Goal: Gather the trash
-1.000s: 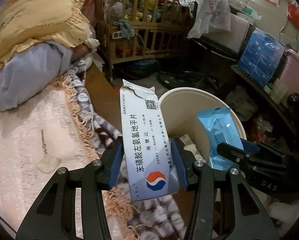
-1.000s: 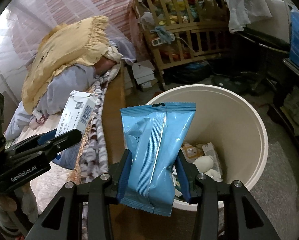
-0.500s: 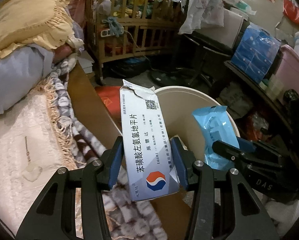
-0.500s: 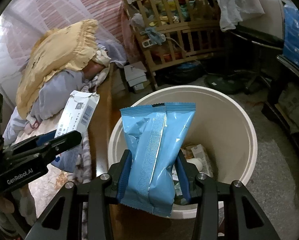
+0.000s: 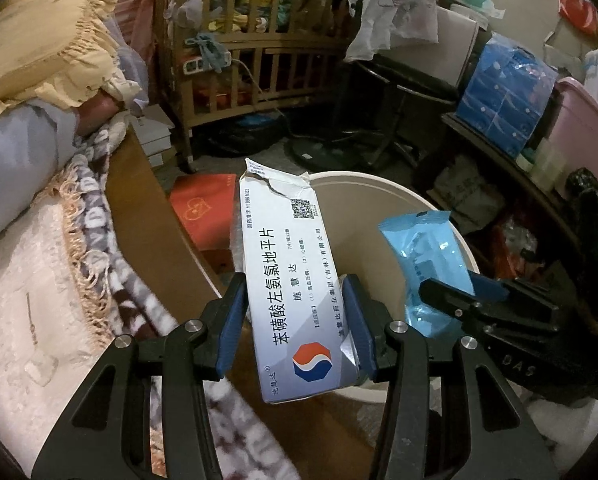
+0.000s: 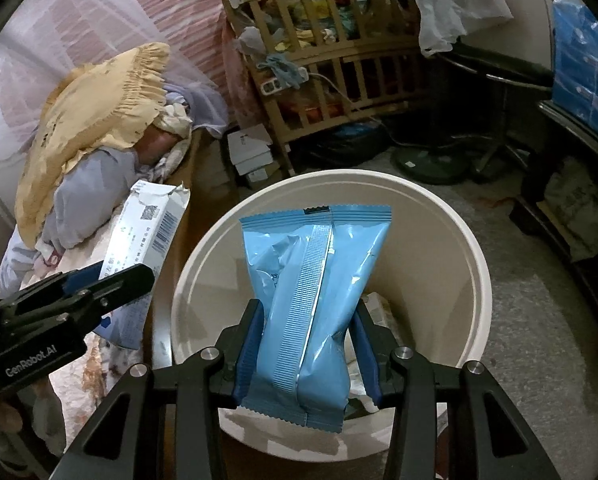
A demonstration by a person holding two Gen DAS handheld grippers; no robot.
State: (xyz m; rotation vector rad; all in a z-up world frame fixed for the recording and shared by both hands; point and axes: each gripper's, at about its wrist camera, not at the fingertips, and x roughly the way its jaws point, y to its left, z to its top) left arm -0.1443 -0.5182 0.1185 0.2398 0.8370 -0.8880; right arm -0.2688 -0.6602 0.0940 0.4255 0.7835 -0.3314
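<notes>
both tools have carried their loads over the round cream plastic bin (image 6: 475,256). left tool (image 5: 295,320) clamps the torn white cardboard medicine box (image 5: 287,280); right tool (image 6: 307,344) clamps the crinkled blue foil wrapper (image 6: 315,288), frame centre. neither is dropped yet.

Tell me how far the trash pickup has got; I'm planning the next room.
Some scraps already lie in the cream bin. In hand: the left gripper grips a torn medicine box, the right gripper a blue packet, held over the bin's opening. Left: dropping both in.
</notes>
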